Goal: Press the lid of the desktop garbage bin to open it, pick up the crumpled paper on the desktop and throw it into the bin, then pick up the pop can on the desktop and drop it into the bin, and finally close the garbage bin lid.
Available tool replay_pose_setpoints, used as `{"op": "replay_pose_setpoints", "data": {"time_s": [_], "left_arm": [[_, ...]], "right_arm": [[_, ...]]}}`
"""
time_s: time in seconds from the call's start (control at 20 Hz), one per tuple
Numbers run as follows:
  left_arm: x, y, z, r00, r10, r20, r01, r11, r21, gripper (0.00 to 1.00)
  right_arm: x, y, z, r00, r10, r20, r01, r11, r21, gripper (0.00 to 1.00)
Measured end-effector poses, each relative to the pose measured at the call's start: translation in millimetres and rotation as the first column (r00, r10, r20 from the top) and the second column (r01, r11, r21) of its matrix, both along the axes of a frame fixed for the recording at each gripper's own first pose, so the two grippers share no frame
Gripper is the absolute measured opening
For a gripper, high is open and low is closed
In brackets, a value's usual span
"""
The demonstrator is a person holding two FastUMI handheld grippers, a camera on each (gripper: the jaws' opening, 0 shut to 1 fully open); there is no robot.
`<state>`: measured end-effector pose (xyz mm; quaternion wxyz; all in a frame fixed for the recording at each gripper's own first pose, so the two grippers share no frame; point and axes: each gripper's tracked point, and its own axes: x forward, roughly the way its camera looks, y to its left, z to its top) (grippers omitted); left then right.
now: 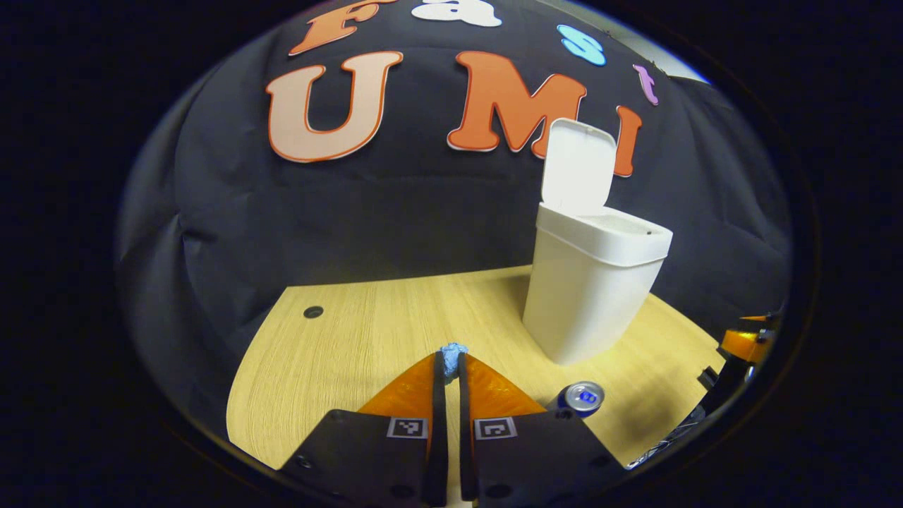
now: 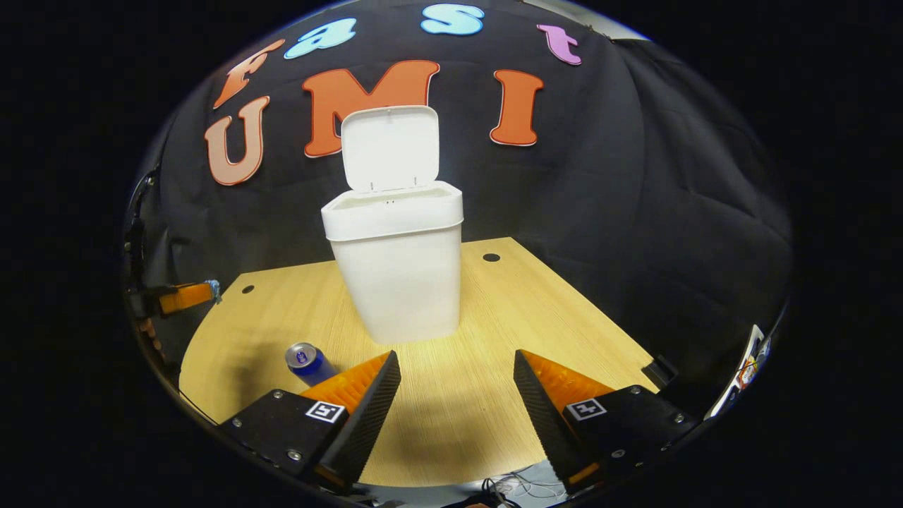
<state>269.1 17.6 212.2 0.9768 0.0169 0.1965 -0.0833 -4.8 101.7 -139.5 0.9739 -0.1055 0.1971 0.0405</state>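
The crumpled paper (image 1: 453, 351), a small blue wad, sits pinched between the tips of the left claw (image 1: 452, 361), whose two fingers are drawn in almost together around it. It is off the worktop (image 1: 353, 339) and short of the bin (image 1: 592, 282), which stands upright to the right of it with its lid (image 1: 578, 166) flipped up. So the opening press looks done and the paper is picked up; I judge the drop into the bin, the whole business with the pop can (image 1: 582, 398), and the closing of the lid all remain.

The right gripper view faces the bin's front squarely, with the lid's inner face and the rim open. The can stands just left of the right claw (image 2: 457, 384), which is spread wide and holds nothing. Far left in that view, the left claw shows small with the blue wad at its tip.
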Motion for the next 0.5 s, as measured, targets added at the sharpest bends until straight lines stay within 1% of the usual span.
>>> {"op": "replay_pose_setpoints", "data": {"time_s": [0.25, 0.5], "left_arm": [[16, -23, 57, 0.995, -0.055, 0.084, 0.056, 0.998, 0.001, 0.1], [37, -70, 94, 0.98, -0.14, 0.144, 0.138, 0.99, 0.022, 0.1]], "right_arm": [[-5, -14, 4, 0.999, -0.029, 0.017, 0.028, 0.999, 0.018, 0.98], [-13, -37, 7, 0.997, -0.078, 0.025, 0.077, 0.996, 0.033, 0.98]]}}
